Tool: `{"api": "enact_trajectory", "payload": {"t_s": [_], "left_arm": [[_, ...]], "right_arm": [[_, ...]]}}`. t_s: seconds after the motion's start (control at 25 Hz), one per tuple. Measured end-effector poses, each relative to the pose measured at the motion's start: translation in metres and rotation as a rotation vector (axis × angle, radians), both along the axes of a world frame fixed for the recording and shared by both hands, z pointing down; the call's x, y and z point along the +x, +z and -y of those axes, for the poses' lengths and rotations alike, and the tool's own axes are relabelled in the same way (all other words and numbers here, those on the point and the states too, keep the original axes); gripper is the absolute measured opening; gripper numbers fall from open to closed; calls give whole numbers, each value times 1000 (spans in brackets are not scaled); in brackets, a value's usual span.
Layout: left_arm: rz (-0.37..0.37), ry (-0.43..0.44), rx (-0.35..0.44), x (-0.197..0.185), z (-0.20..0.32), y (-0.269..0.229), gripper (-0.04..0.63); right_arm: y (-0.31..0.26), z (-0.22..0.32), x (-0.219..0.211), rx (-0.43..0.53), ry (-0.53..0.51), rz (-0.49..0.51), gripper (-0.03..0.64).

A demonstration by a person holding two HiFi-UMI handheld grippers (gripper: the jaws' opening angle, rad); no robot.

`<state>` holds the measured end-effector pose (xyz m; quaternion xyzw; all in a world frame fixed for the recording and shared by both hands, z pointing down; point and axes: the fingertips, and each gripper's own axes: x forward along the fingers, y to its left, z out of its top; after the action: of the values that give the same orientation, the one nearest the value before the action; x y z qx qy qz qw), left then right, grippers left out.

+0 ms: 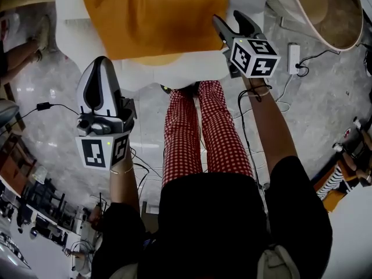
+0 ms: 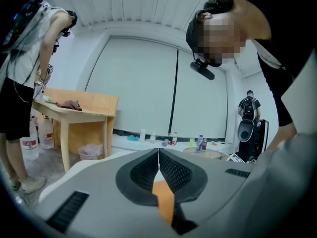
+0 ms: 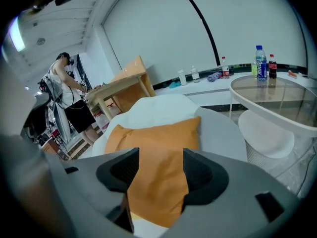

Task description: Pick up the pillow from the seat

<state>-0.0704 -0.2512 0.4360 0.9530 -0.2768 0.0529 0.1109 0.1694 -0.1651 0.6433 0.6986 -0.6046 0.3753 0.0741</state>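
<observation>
White seat (image 1: 174,71) bearing the orange pillow (image 1: 154,16), two hand-held grippers nearby.
The pillow lies just ahead of the right gripper (image 3: 161,167), framed by its wide-parted jaws and ungripped; the left gripper (image 2: 158,155), well clear of it, has its jaws pressed together, empty.

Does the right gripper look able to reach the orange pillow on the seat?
Probably yes: the right gripper has its jaws open, the pillow lies straight ahead, and nothing stands between.

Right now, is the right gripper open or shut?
Open. In the right gripper view the right gripper has its pads well apart, and the orange pillow on the white seat shows through the gap.
</observation>
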Motion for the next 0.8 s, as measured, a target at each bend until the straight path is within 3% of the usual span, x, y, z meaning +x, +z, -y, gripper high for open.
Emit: {"api": "enact_trajectory", "payload": {"t_s": [0.8], "left_arm": [[27, -25, -16, 16, 20, 36, 11]], "right_arm": [[72, 12, 18, -133, -9, 33, 270]]}}
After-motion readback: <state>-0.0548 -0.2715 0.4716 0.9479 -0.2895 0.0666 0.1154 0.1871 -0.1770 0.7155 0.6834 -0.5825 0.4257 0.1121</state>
